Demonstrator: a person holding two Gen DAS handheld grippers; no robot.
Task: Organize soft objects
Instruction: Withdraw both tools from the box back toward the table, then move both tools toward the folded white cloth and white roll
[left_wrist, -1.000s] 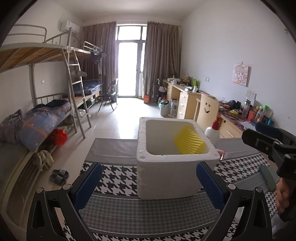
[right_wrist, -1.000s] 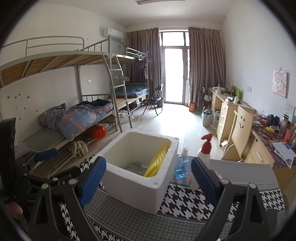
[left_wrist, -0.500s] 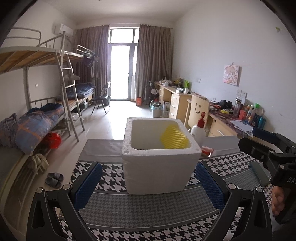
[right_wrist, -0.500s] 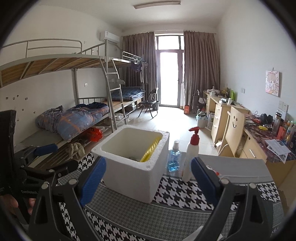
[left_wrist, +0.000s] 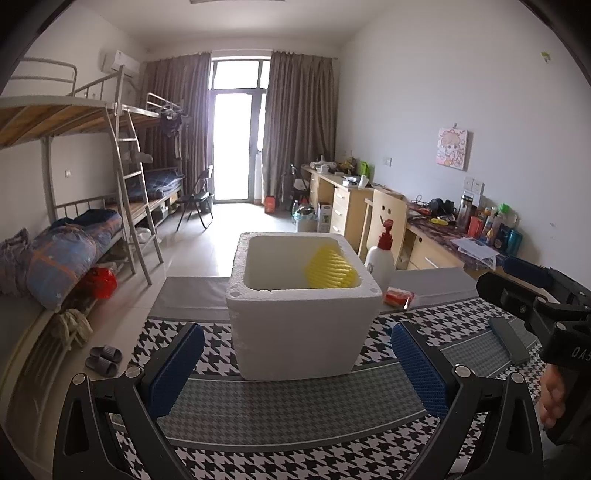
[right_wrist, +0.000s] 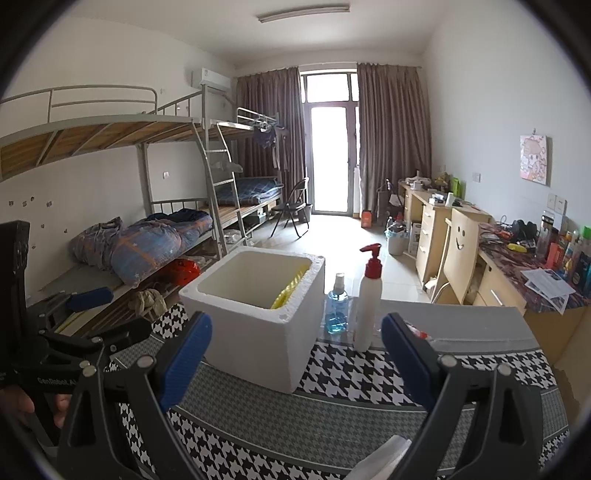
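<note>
White square foam box (left_wrist: 303, 332) is sitting on the houndstooth-covered bench (left_wrist: 295, 406), holding a yellow ribbed soft object (left_wrist: 330, 267). Left tongs (left_wrist: 297, 365) and right tongs (right_wrist: 295, 356) are both gaping wide, gripping nothing.

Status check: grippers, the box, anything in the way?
Left gripper open, empty. Right gripper open, empty. Yellow soft item inside foam box. Pump bottle and spray bottle stand beside it.
</note>
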